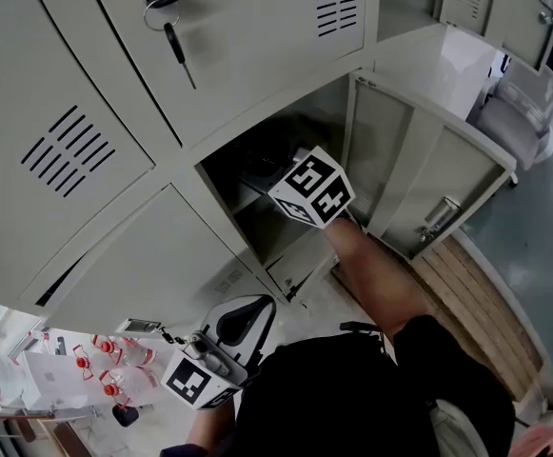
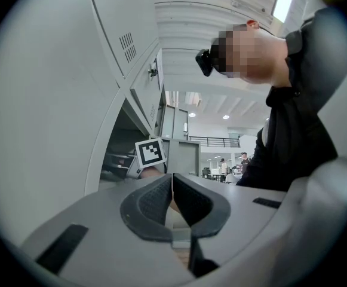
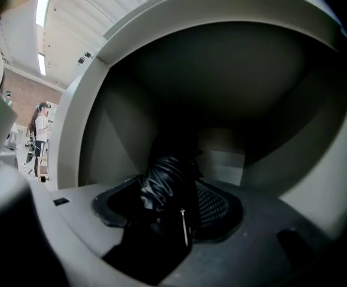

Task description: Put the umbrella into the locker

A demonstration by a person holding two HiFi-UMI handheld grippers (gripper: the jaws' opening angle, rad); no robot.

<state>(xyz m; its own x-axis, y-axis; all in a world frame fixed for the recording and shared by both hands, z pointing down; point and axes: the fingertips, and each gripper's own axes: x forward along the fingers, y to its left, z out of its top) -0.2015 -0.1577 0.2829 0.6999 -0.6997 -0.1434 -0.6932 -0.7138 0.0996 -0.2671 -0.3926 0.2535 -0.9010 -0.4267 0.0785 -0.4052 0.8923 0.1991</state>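
We clamp the black folded umbrella [image 3: 160, 181] between the jaws of our right gripper [image 3: 173, 197] inside the open locker [image 3: 101, 142], while the jaws of our left gripper [image 2: 172, 191] sit pressed together.

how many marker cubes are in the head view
2. One cube on the right gripper at the open locker, another cube on the left gripper low by the person's body. None seem hidden.

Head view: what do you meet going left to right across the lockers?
left door's vent slots → key in the lock → right gripper's marker cube → open locker door
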